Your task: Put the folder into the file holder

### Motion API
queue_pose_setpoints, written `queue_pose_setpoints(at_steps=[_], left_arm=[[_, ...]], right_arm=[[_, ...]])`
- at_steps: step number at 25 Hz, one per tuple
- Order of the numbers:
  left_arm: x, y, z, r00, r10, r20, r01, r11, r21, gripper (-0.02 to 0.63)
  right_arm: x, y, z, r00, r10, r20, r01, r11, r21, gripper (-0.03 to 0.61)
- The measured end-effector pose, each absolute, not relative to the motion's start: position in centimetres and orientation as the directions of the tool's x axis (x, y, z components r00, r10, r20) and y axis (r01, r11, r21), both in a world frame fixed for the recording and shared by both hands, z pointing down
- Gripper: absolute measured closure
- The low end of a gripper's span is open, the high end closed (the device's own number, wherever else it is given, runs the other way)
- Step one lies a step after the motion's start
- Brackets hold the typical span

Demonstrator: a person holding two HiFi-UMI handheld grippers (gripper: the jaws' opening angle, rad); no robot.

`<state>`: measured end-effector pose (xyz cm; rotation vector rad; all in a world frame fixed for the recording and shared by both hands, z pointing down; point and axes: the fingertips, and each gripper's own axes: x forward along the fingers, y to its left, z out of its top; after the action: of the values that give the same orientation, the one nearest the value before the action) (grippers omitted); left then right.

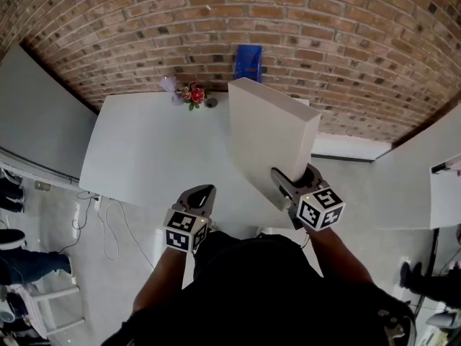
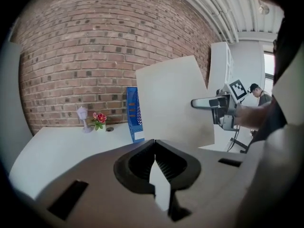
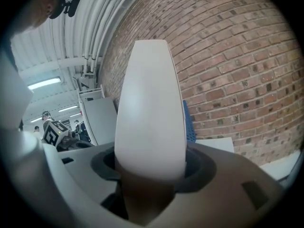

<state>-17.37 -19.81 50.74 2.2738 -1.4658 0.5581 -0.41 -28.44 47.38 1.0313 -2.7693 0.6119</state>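
White folder (image 1: 270, 139) pinched at its near bottom corner by right gripper (image 1: 289, 184); blue file holder (image 1: 248, 63) straight ahead at far edge of desk (image 1: 151, 157); left gripper (image 1: 202, 193) pressed together, empty

Red flowers (image 1: 194, 94) on white table (image 1: 144, 157)

The head view looks steeply down from above the person's shoulders onto the white worktop (image 1: 144, 157) and brick wall (image 1: 324, 34), with the left claw (image 1: 204, 191) and right claw (image 1: 290, 179) nearest the lens. The left gripper view sits low, facing across the worktop to the wall. The right gripper view faces that wall from close behind the folder (image 3: 149, 108), which fills its middle. All three share the blue file holder (image 1: 248, 62).
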Motion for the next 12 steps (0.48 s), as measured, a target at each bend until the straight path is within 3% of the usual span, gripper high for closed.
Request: queue_pose_setpoints(at_steps=[12], left_arm=[[-22.3, -25.4, 49.7, 0.514, -0.697, 0.5, -0.83, -0.551, 0.086, 0.609]], right_arm=[[-1.7, -32.1, 46.3, -0.555, -0.802, 0.221, -0.821, 0.486, -0.3, 0.291]])
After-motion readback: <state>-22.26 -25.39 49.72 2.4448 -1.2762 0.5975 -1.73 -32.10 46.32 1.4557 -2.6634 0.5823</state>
